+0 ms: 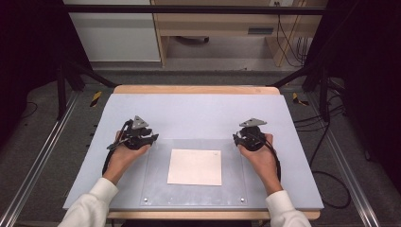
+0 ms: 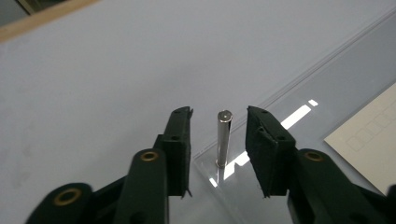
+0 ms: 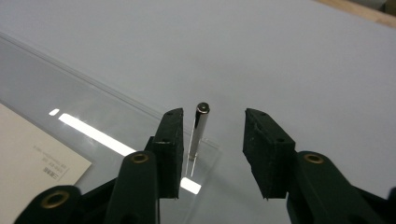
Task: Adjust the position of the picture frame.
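Two hand-held grippers rest at the far corners of a clear acrylic plate that lies on a pale blue-grey table. In the high view, the left gripper sits at the plate's far left corner and the right gripper at its far right corner, each grasped from behind by a hand in a white sleeve. A cream sheet of paper lies flat under or on the plate, between the two grippers and nearer the person.

Left gripper view: a short upright metal pin stands at the corner of the plate, fixed at its base. It sits between the two black jaws of the left gripper, roughly centred, with a visible gap on each side; the jaws stand apart and touch nothing. The edge of the paper shows at the right.

Right gripper view: a second upright metal pin stands at the other corner of the plate. It lies between the jaws of the right gripper but off centre, just beside the jaw at the left of that view, well clear of the other; whether it touches that near jaw cannot be told. These jaws also stand apart. A corner of the paper shows at the lower left.
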The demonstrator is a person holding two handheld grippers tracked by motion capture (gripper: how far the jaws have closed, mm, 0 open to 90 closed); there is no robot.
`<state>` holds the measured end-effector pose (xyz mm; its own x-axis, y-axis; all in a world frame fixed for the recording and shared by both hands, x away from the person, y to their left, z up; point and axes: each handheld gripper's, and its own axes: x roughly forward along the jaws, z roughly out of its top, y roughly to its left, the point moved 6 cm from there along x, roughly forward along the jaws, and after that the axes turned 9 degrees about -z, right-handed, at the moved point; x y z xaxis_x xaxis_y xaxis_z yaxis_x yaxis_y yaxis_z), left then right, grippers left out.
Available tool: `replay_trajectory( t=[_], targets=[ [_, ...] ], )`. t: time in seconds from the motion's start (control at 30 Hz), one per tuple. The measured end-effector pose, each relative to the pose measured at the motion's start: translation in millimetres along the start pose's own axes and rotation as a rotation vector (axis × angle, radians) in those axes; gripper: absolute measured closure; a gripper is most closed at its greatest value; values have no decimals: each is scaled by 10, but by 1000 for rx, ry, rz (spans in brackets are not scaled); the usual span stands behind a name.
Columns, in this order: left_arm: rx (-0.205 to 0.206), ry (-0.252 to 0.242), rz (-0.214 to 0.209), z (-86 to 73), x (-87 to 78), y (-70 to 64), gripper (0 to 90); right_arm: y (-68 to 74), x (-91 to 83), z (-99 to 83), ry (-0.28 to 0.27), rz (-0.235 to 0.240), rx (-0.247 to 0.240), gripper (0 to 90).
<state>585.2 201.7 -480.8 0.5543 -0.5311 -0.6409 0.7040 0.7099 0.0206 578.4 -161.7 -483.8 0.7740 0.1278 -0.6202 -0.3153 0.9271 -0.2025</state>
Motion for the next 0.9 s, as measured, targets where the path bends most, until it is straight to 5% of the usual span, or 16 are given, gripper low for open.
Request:
replay_trajectory(
  t=[0.2, 0.4, 0.53, 0.9],
  targets=[
    [-9, -67, 25, 15, -38, -42, 447, 22, -54, 11, -68, 9, -42, 575],
    [-42, -86, 28, 16, -68, -44, 433, 67, -13, 59, -61, 21, -27, 720],
    [-53, -88, 34, -1, -78, -41, 498, 69, 4, 67, -53, 17, -9, 839],
    [-61, -78, 22, -28, -64, -45, 615, 75, 6, 74, -49, 21, 14, 849]
  ],
)
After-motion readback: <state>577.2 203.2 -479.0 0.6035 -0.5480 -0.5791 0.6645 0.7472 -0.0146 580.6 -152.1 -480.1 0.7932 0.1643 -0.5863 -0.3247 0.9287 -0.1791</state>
